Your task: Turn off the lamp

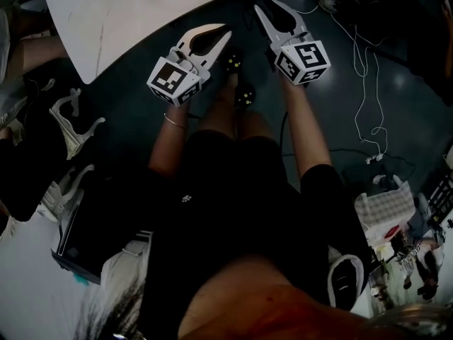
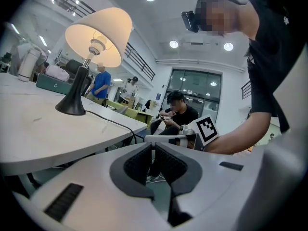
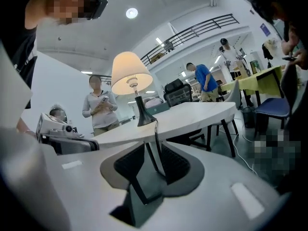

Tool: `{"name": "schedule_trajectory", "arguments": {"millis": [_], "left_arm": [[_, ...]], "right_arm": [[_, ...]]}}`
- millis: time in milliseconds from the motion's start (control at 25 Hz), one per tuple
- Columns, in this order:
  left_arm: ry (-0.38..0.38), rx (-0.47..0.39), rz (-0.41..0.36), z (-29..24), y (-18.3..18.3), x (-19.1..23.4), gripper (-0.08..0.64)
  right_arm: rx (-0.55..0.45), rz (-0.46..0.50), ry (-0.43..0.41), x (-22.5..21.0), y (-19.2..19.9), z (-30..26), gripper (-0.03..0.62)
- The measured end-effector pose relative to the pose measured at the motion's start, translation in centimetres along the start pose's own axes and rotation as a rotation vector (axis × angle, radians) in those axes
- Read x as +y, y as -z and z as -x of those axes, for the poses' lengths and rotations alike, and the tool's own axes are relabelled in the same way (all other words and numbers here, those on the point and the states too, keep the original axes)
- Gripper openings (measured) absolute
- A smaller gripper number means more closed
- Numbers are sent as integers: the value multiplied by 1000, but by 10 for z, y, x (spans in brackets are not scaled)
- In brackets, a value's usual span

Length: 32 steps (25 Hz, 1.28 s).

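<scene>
Right fingers [image 3: 175, 165] released, left fingers [image 2: 137, 163] clenched empty, below the lit lamp [image 3: 131, 73]: reaching up, you could snag its cord [image 3: 156, 138].

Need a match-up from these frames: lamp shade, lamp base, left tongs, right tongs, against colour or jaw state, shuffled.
Things:
1. lamp shade
2. lamp base
3. left tongs
4. right tongs

Colour or state:
a. jaws apart
b. black
c. cream
d. jaws together

Pairs: 1-c, 2-b, 3-d, 4-a
</scene>
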State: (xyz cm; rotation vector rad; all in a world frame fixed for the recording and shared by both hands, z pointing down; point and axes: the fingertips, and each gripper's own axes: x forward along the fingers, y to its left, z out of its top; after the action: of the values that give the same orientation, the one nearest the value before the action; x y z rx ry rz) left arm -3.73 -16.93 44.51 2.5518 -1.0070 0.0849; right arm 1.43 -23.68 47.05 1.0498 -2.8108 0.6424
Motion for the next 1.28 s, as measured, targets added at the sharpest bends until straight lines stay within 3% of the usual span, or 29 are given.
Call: {"name": "schedule_trajectory", "arguments": {"millis": [320,480,720,840,1080,1200,1280], "left_arm": [[3,-2,51,-11,25,16,9],[-7,28,27,-19,37,24,9],[-28,45,7,-24,44,33,9],[-46,56,-3,-23,49,34,9],[-70,81,-28,-25,61,38,9],[-80,93,-28,-27,64,40,84],[-75,90,-31,-32,62,43,86]], "right_arm": [[86,35,2,-17,23,-27,81],[80,23,-8,-23,29,-35,81],[77,-48,-70,-17,27,-34,14],[54,-123,-102,-13,19,-27,11],[23,-185,-194,-3,0,-16,9],[14,-220,-239,4,-11,-13,9],[17,-230,-260,8,-15,-13,9]]}}
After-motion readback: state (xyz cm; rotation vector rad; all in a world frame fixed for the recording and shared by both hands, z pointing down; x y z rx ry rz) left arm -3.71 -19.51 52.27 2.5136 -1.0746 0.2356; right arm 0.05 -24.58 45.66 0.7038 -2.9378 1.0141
